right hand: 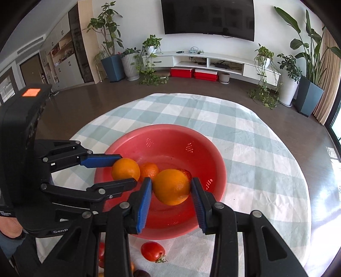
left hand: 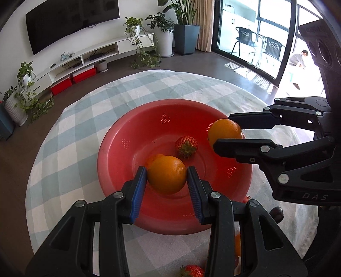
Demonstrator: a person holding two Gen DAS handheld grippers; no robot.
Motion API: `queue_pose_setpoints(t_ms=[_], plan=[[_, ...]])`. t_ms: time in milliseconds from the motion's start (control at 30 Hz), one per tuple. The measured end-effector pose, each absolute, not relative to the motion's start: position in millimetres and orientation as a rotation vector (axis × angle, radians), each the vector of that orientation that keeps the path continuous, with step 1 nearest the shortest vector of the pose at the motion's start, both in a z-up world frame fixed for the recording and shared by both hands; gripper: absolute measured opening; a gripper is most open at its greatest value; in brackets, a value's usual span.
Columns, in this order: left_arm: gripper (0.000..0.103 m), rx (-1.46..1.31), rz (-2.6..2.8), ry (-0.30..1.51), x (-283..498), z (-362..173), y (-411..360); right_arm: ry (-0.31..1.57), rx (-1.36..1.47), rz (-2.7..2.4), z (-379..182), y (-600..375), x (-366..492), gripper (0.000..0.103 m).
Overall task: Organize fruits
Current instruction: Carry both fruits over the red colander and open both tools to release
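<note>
The left tongs (left hand: 166, 171) are clamped on an orange (left hand: 166, 174), their blue pads pressed to its two sides, and hold it over the near part of a red colander bowl (left hand: 119, 149). The right tongs (right hand: 172, 182) likewise grip a second orange (right hand: 171, 186) between narrowly parted pads, above the same bowl. In the left wrist view the right tongs reach in from the right side with their fruit above the bowl's right wall; in the right wrist view the left tongs come in from the left.

Beyond the left tongs' tips, on the bowl's floor, lies a strawberry (left hand: 186, 146). A small tangerine (right hand: 149, 169) sits in the bowl between the two held oranges. Beneath and behind the right tongs, on the cloth outside the bowl, rest a tomato (right hand: 152, 251) and a dark plum (right hand: 141, 273); another strawberry (left hand: 192, 270) lies under the left tongs.

The bowl stands on a round table covered by a pale green and white checked tablecloth (right hand: 255, 149), slightly creased. Past the table, ahead of both tongs, is a dark brown floor, a white wall with a large black television (right hand: 207, 17), a long low white media shelf (right hand: 213, 60) with red boxes (right hand: 195, 72) beneath it, and many potted plants (right hand: 307, 70). To the right of the left tongs, glass doors (left hand: 253, 32) open onto a bright balcony with black chairs.
</note>
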State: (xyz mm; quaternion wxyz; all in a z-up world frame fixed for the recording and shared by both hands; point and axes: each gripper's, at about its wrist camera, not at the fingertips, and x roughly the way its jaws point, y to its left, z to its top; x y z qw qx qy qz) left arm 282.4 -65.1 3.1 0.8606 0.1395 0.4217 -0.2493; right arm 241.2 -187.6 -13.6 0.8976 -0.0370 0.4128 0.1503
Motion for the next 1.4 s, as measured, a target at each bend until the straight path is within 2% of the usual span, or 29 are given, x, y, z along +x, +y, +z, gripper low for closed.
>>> queue_pose_setpoints(t_ms=[500,867,1033,1167,1267,1400], plan=[[0.037,0.357,-0.530,0.934,291,-28,-72,0.959,-0.237,0.295,-51,-173,255,0.040],[0.037,0.350,-0.539,0.945,298,-31,-74,0.965,-0.245,0.281,-53,-172,261,0.041],[0.041,0.350,-0.529,0.934,298,-29,-72,0.959,-0.248,0.277,-52,-171,260,0.041],[0.045,0.347,-0.519,0.924,297,-27,-70,0.955,-0.236,0.282,-50,-172,259,0.041],[0.055,0.332,-0.512,0.919,294,-24,-66,0.947,-0.238,0.276,-47,-172,256,0.041],[0.071,0.284,-0.507,0.885,283,-10,-54,0.884,-0.195,0.272,-28,-178,240,0.053]])
